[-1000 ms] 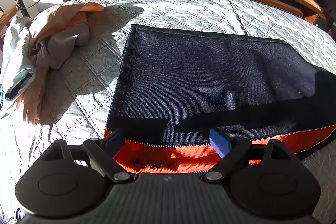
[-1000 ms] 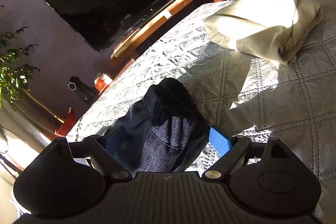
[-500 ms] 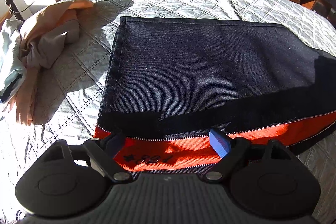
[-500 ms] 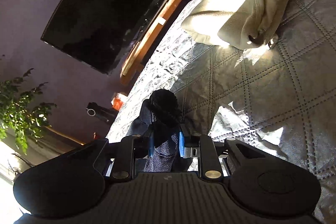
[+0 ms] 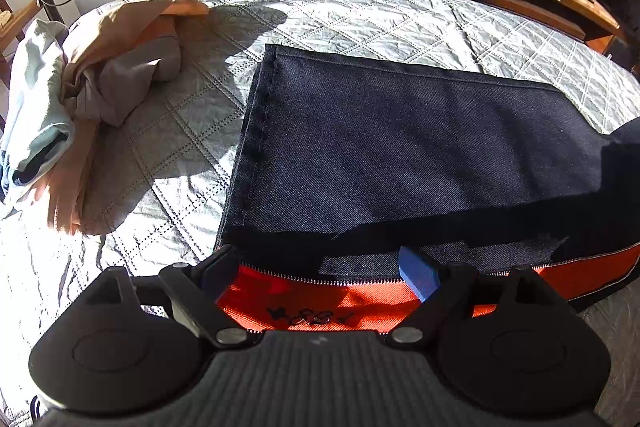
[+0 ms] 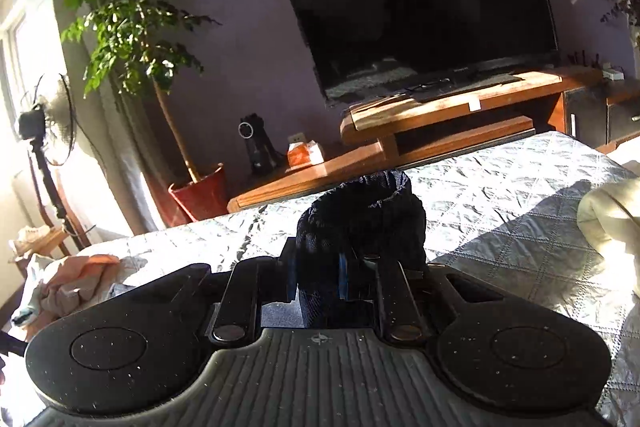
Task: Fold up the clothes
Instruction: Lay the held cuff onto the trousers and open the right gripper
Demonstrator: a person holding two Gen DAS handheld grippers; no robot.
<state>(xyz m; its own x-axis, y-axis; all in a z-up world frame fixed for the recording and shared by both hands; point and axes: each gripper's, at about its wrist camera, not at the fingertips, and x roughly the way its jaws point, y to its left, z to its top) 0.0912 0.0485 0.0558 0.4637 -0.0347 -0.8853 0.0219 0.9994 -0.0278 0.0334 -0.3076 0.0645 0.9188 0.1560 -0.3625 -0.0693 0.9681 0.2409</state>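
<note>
Between the pads of the right gripper (image 6: 318, 277), a bunched end of the dark denim garment (image 5: 400, 155) is pinched above the quilted bed (image 5: 360, 19); the left gripper (image 5: 320, 271) hangs spread over the garment's orange edge.

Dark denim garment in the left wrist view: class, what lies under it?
Under the dark denim garment an orange layer with a zipper edge shows along the near side, on the grey quilted cover. How far the orange reaches beneath is hidden by the denim.

left wrist looks down, right level; shared quilt (image 5: 360, 11)
</note>
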